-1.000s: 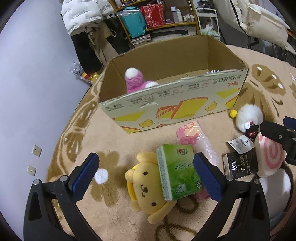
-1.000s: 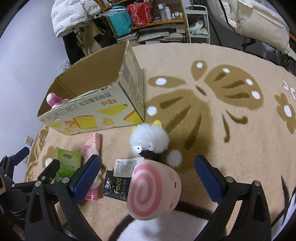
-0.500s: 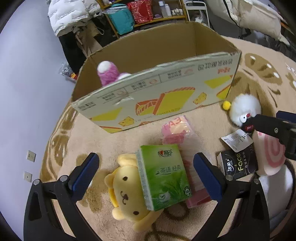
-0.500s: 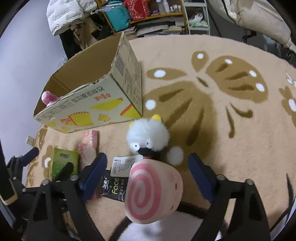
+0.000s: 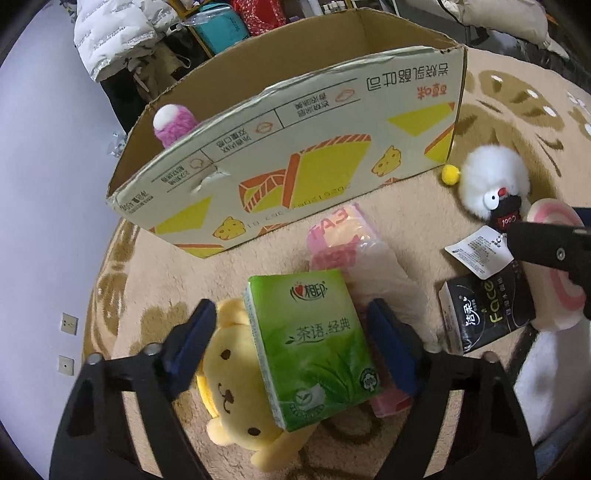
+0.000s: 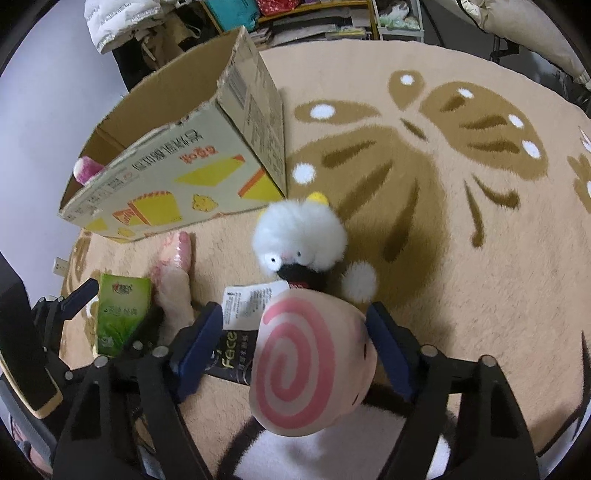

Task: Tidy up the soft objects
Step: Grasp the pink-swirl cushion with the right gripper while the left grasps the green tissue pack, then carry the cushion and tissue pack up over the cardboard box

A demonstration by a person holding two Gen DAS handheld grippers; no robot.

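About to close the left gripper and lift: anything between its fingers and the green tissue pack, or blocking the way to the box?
Nothing sits between the left gripper and the green tissue pack. Ahead, only the cardboard box front wall, which the pack must clear.

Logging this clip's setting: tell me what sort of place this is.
Probably a lived-in room at home: a plush rug with a butterfly pattern covers the floor, cluttered shelves stand at the back, and a white puffer jacket hangs nearby.

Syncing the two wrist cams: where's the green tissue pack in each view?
Left wrist: green tissue pack bottom centre, between the left gripper fingers, atop the yellow plush.
Right wrist: lower left.
Shared landmark: cardboard box, above the pack in both.
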